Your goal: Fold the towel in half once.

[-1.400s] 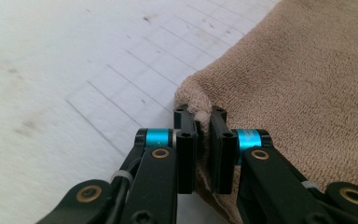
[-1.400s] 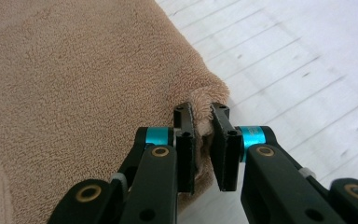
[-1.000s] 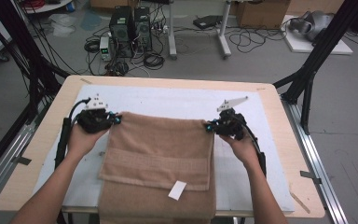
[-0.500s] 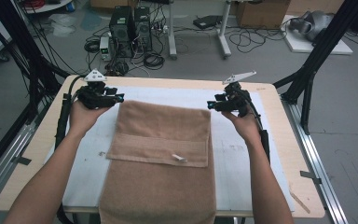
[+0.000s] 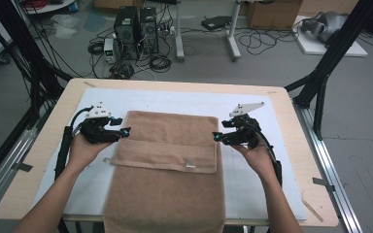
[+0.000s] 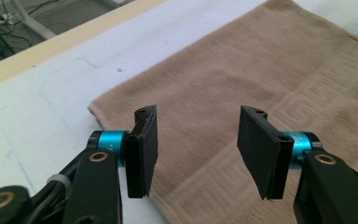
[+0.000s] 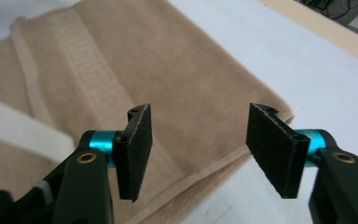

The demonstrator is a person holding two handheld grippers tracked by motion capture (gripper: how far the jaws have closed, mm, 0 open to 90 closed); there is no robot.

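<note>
Towel (image 5: 167,145) – matt terry cloth.

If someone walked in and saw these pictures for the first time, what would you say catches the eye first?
The tan towel dominates: it lies in the middle of the white mat, its far part folded into a band, its near end hanging over the table's near edge. Next come the left gripper and the right gripper, one at each side edge of the fold, jaws open and holding nothing. A small white tag sits near the fold's near edge.
</note>
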